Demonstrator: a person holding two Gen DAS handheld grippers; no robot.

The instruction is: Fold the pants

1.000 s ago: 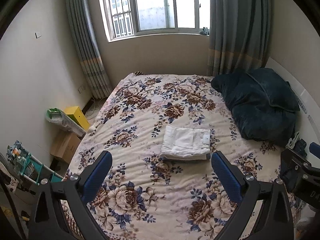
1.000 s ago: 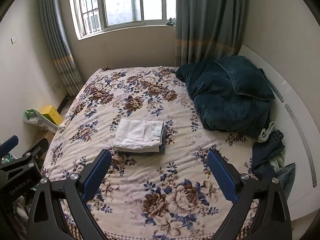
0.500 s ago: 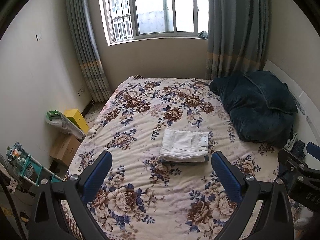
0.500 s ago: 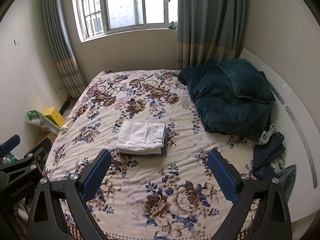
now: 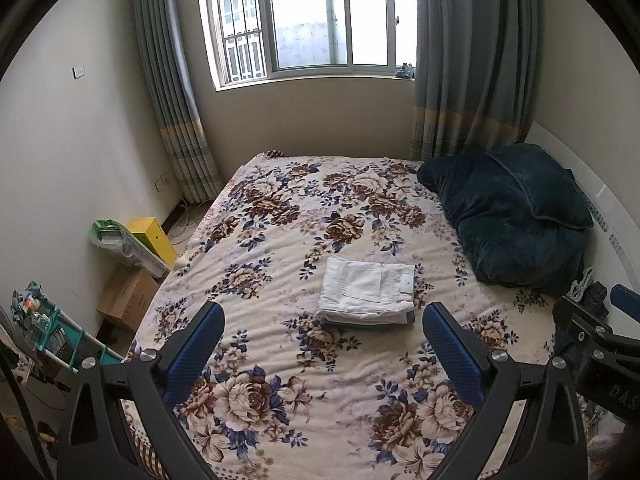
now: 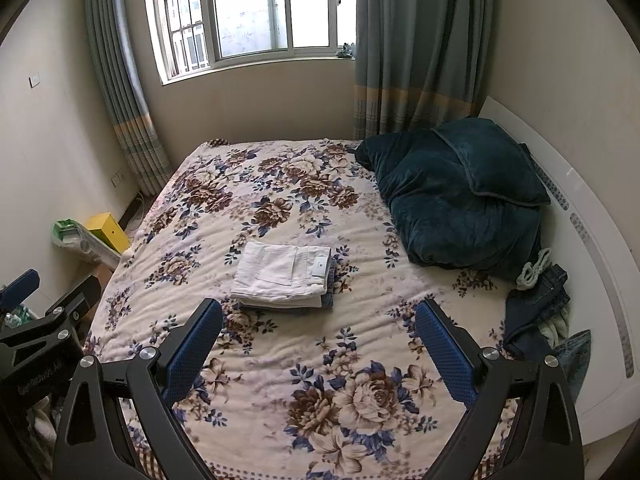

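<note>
At the far left of the left wrist view, low against the wall, a teal rack [image 5: 48, 332], a cardboard box [image 5: 126, 298] and a yellow box [image 5: 152, 234] crowd the floor beside the bed [image 5: 280, 360]. The left gripper [image 5: 322, 330] hangs above the near part of the bed, jaws spread wide and holding nothing. Just past its fingertips, at frame centre, the white pants [image 5: 366, 290] lie as a neat folded rectangle, stacked on what looks like a blue folded garment whose edge peeks out underneath. In the right wrist view the right gripper [image 6: 318, 324] is likewise wide apart and empty, with the pants [image 6: 284, 272] left of centre beyond its left finger.

The fold looks finished, so the main risk, as I judge it, is disturbing it: a low finger sweeping across could catch the top layer and slide it off the stack, since loose denim layers shift easily on the soft cover.

To the right, a dark green blanket [image 6: 460, 192] is heaped near the white headboard [image 6: 600, 248], and a pile of jeans [image 6: 536, 312] with a light cord lies at the right edge. Nothing stands between the grippers and the pants; the heap only limits room on that side.
</note>
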